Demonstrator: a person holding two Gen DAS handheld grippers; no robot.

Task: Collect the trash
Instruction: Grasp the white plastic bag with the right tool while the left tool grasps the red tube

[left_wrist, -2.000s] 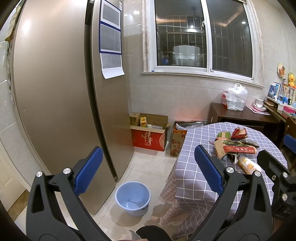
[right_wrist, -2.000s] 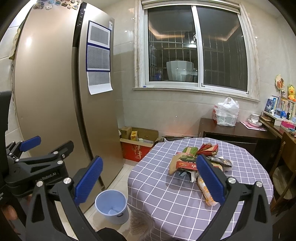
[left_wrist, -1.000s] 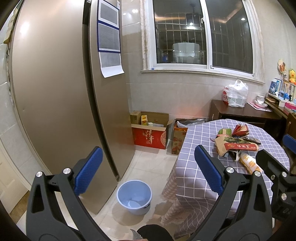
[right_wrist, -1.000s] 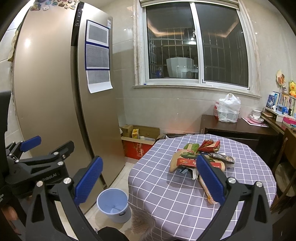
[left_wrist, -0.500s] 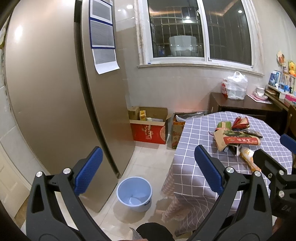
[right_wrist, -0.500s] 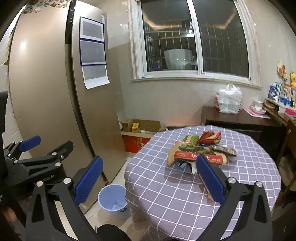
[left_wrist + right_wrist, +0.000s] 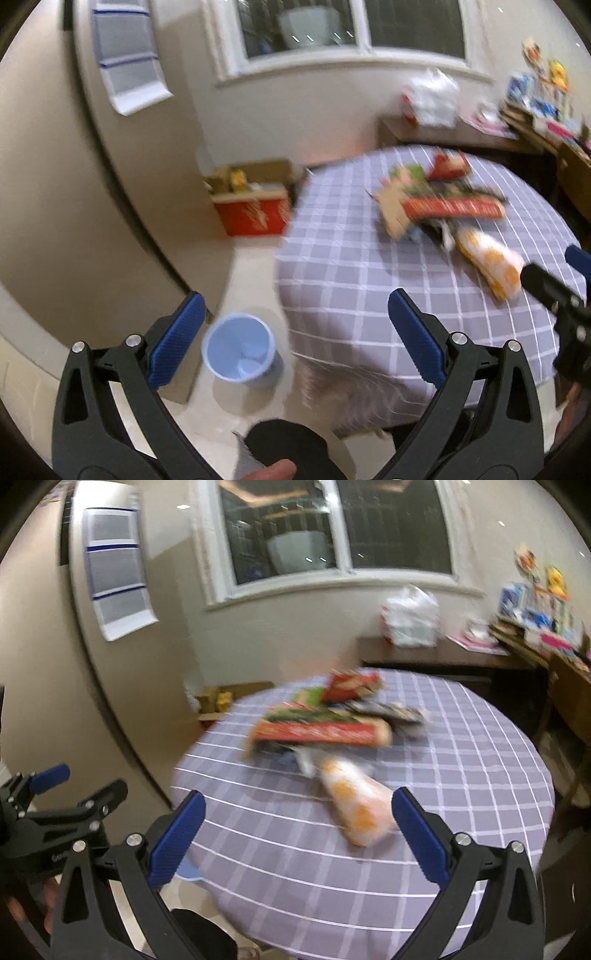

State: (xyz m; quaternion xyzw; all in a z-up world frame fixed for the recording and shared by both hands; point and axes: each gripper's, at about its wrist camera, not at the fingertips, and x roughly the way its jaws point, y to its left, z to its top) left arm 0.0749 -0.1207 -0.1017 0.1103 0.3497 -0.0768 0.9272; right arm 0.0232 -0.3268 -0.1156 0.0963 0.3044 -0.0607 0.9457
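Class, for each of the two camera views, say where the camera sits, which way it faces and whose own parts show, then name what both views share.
Left wrist: sits on the left claw, looking down at the blue bin and table edge; the right claw shows at right.
Right wrist: sits on the right claw, facing the table; the left claw shows at left.
Shared: the orange-white packet and the red box.

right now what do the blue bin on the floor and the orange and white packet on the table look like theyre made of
Blue bin: likely moulded plastic, with smooth, uniform pale-blue walls and a thin round rim. Orange and white packet: probably thin plastic film, seemingly glossy, with a soft, rounded, pillowy shape. Motion blur leaves its finish uncertain. It lies on the checked tablecloth, which looks like woven fabric, draping in folds at the edge.
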